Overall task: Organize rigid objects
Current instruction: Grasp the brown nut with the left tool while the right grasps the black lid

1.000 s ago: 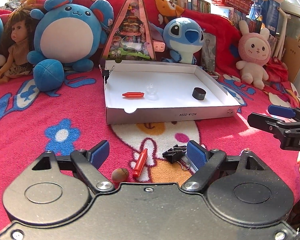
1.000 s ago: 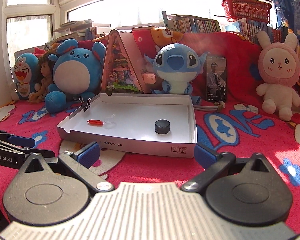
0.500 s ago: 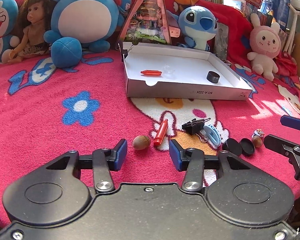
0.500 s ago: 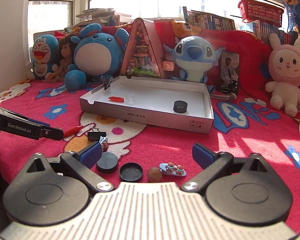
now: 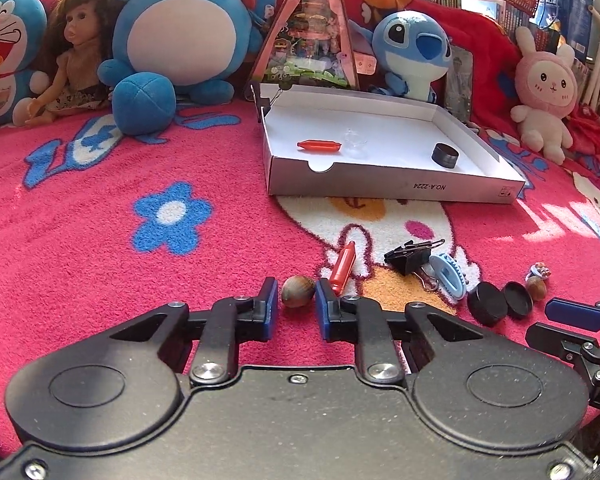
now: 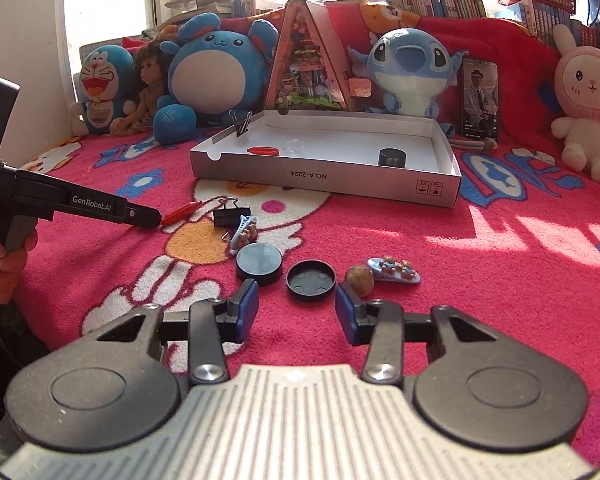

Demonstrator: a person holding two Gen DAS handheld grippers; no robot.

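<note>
A white cardboard tray (image 5: 396,190) (image 6: 324,178) lies on the pink blanket and holds a red capsule (image 5: 319,146), a clear lid and a black puck (image 5: 445,155). My left gripper (image 5: 297,312) is open, its blue pads either side of a brown nut (image 5: 297,291). A red crayon-shaped piece (image 5: 343,267), a black binder clip (image 5: 412,256) and a blue hair clip (image 5: 448,276) lie just beyond. My right gripper (image 6: 296,312) is open just short of a black cap (image 6: 311,280), with a black puck (image 6: 259,263) at its left and a brown nut (image 6: 360,279) at its right.
Plush toys, a doll (image 5: 74,68) and a triangular display (image 5: 312,36) line the back. A decorated hair clip (image 6: 394,270) lies right of the second nut. A binder clip (image 6: 242,122) grips the tray's far left corner. A phone (image 6: 480,98) leans at the back.
Both grippers pulled back from the tray and lowered toward the loose items. The left jaws narrowed around the brown nut. The right jaws narrowed near the black cap.
</note>
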